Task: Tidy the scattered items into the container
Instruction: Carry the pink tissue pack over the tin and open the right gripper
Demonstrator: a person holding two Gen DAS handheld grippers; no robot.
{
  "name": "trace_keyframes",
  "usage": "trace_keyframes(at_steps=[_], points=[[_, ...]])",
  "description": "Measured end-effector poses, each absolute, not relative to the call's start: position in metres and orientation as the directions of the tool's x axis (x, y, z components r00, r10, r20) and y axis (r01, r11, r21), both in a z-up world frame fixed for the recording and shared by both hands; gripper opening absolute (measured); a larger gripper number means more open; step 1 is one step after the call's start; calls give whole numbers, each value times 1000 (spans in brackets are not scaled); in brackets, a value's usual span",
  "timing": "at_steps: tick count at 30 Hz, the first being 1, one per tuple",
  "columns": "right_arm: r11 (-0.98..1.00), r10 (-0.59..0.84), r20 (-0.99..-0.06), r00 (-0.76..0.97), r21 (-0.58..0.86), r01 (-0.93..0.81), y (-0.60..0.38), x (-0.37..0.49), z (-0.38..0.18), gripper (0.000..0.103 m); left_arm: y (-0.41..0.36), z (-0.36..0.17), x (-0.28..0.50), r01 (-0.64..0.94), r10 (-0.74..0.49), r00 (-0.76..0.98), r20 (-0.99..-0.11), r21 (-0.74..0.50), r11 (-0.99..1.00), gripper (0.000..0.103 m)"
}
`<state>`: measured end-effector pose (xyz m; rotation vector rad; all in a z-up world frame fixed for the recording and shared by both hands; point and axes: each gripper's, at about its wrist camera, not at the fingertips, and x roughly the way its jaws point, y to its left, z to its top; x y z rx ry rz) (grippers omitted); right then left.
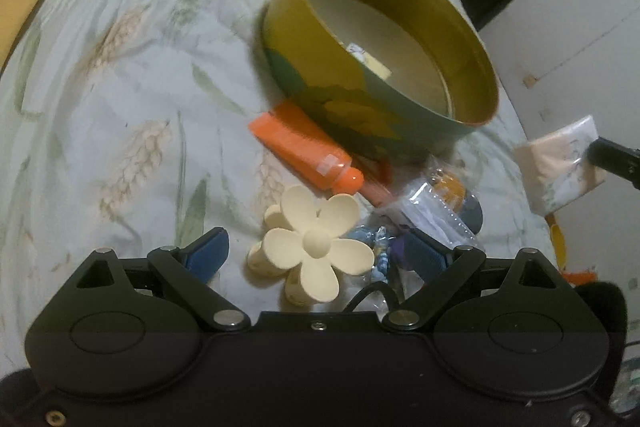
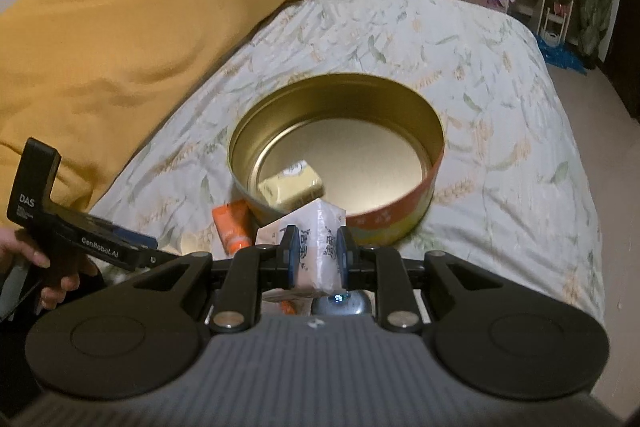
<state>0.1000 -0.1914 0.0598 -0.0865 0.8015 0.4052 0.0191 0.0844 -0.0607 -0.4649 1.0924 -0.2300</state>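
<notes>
1. The left gripper (image 1: 316, 247) is spread wide around the flower hair clip (image 1: 310, 247), its fingers not touching it.
2. The right gripper (image 2: 318, 253) is clenched on a tissue pack (image 2: 316, 247) – just short of the tin.
3. The tin (image 2: 436, 131) lies straight ahead of the pack; a soap bar (image 2: 290, 185) lies inside.
4. The orange tube (image 1: 304, 151) rests against the tin's wall, its long axis slanting away from the left gripper.

Colours and prints around your jaws

Between your left jaws sits a cream flower-shaped hair clip (image 1: 312, 247); just beyond it lies an orange tube (image 1: 304, 151), then the round tin (image 1: 360, 107), gold inside, green and yellow with leaf shapes outside. Your right jaws, with blue pads (image 2: 291, 254), press a white tissue pack (image 2: 318, 247) with dark print; beyond it a pale yellow packet (image 2: 292, 187) lies in the tin, on bedding (image 2: 500, 107) printed with wheat ears.
</notes>
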Motion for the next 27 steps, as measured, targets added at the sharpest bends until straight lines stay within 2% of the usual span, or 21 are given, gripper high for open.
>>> trace_keyframes(at_steps=[5,10,15,18,19,20,21,22,25,27], points=[[914,331,-699,634,69,-400,-183,118,69,22,89,-62,22,-101,-452,408,-793,-532,841,94],[914,341,-687,641,83,-398,-177,140,71,22,85,-58,23,-115,-385,387,-838,-458,881,94],[917,343,-691,637,99,-387,-173,161,69,22,72,-50,22,-49,-305,370,-877,-346,937,94],[926,339,-691,638,124,-357,-173,176,65,22,71,-46,23,-31,-297,360,-884,-329,944,94],[928,340,-689,640,137,-345,-173,181,64,29,71,-46,24,-28,-297,354,-887,-328,944,94],[931,339,-689,640,148,-334,-173,187,62,52,69,-45,24,-21,-292,348,-891,-319,948,94],[933,340,-687,643,159,-323,-173,191,60,63,68,-45,23,-13,-283,346,-895,-306,952,94],[938,333,-679,655,164,-307,-174,193,59,79,66,-44,22,-4,-271,349,-897,-291,957,94],[949,299,-654,695,129,-287,-173,186,61,87,62,-42,19,32,-247,360,-900,-253,967,94],[953,288,-655,699,127,-274,-176,179,61,97,59,-40,18,69,-235,370,-899,-226,972,94]])
